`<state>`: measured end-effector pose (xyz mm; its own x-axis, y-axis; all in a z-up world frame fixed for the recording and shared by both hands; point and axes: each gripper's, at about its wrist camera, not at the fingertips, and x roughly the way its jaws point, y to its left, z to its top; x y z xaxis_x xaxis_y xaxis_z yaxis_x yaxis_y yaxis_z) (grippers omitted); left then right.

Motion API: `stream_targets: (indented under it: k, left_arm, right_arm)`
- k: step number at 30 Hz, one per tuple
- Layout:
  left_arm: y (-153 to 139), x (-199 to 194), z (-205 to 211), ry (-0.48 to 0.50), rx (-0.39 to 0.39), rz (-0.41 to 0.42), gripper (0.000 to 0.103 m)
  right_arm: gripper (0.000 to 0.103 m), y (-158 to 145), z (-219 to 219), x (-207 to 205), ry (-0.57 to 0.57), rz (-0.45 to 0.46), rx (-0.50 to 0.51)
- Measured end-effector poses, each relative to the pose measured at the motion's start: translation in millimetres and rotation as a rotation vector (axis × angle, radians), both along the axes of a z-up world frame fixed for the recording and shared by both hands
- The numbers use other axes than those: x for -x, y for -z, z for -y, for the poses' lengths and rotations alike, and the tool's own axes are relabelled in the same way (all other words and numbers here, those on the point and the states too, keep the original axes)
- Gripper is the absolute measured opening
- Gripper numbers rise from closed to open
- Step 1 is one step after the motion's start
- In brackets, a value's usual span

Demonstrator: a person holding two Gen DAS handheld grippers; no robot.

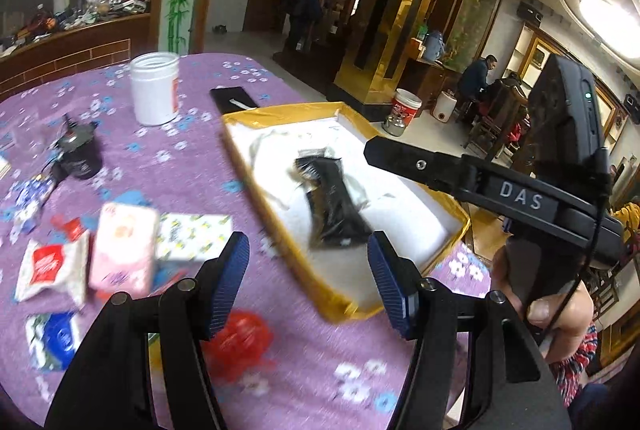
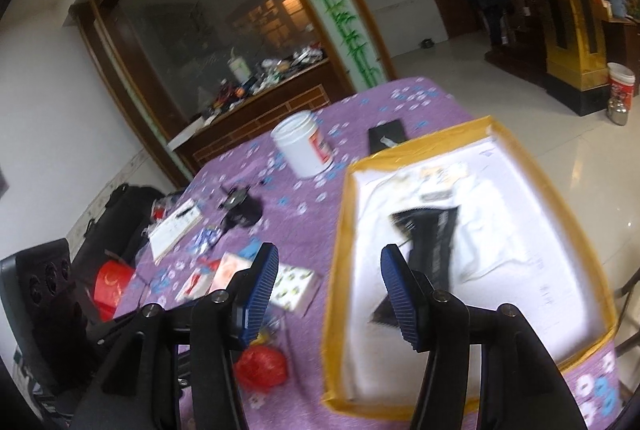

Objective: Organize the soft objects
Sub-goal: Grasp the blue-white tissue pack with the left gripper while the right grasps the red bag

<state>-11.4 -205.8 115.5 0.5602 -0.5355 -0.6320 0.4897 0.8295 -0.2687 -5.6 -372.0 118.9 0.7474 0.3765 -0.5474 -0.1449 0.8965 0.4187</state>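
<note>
Lying in the yellow-rimmed box [image 2: 336,230], black pouch [image 2: 430,238] just ahead of wide, empty right gripper [image 2: 330,292].

Both wrist cameras look forward and down along their own fingers, close above the purple-clothed bench [image 1: 192,165]. The left view faces the box [image 1: 280,238] from its left; the right view sits nearer, seemingly over its near corner. Both share box and white jar [image 2: 304,145].

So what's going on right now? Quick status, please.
Both hand-held grippers open, empty: left, right. Black packet lies in the yellow-rimmed box. Tissue packs and red bag wait on the purple cloth. Nothing in the way.
</note>
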Motion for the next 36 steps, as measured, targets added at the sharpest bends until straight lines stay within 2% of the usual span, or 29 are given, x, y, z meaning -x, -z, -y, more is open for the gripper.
stream_targets:
  k: [6, 9, 16, 19, 21, 23, 24, 25, 26, 29, 36]
  left_arm:
    - [11.9, 18.3, -56.8, -0.050, 0.022, -0.007, 0.060]
    - [24.9, 26.7, -98.4, -0.104, 0.033, -0.041, 0.060]
    - [55.8, 36.1, -186.0, -0.301, 0.058, -0.110, 0.060]
    - [63.1, 35.0, -207.4, -0.344, 0.074, -0.130, 0.061]
    - [66.8, 33.5, -215.0, -0.354, 0.094, -0.147, 0.066]
    - [69.9, 31.1, -217.0, -0.366, 0.104, -0.148, 0.075]
    - [71.6, 29.3, -217.5, -0.368, 0.100, -0.150, 0.075]
    - [72.3, 28.6, -217.3, -0.368, 0.091, -0.156, 0.075]
    - [73.6, 27.0, -213.8, -0.364, 0.083, -0.163, 0.075]
    - [78.3, 18.2, -199.5, -0.338, 0.026, -0.186, 0.075]
    - [84.5, 1.6, -167.6, -0.345, -0.138, -0.164, 0.075]
  right_arm:
    - [0.057, 24.4, -40.5, 7.2, -0.112, -0.061, 0.022]
    - [0.057, 40.5, -62.3, 9.6, -0.176, -0.100, 0.056]
    - [0.057, 74.4, -111.6, 0.2, -0.284, -0.189, 0.126]
    - [0.065, 80.5, -127.2, 0.6, -0.300, -0.186, 0.206]
    - [0.070, 85.9, -138.5, 1.3, -0.326, -0.178, 0.262]
    - [0.070, 89.7, -143.4, 3.8, -0.322, -0.163, 0.307]
    - [0.068, 91.2, -147.9, 5.9, -0.318, -0.144, 0.342]
    - [0.055, 90.7, -149.7, 7.8, -0.318, -0.132, 0.358]
    - [0.053, 90.8, -152.2, 9.8, -0.318, -0.121, 0.380]
    - [0.051, 87.4, -151.6, 14.5, -0.324, -0.101, 0.370]
    - [0.051, 75.8, -133.8, 27.3, -0.317, -0.076, 0.322]
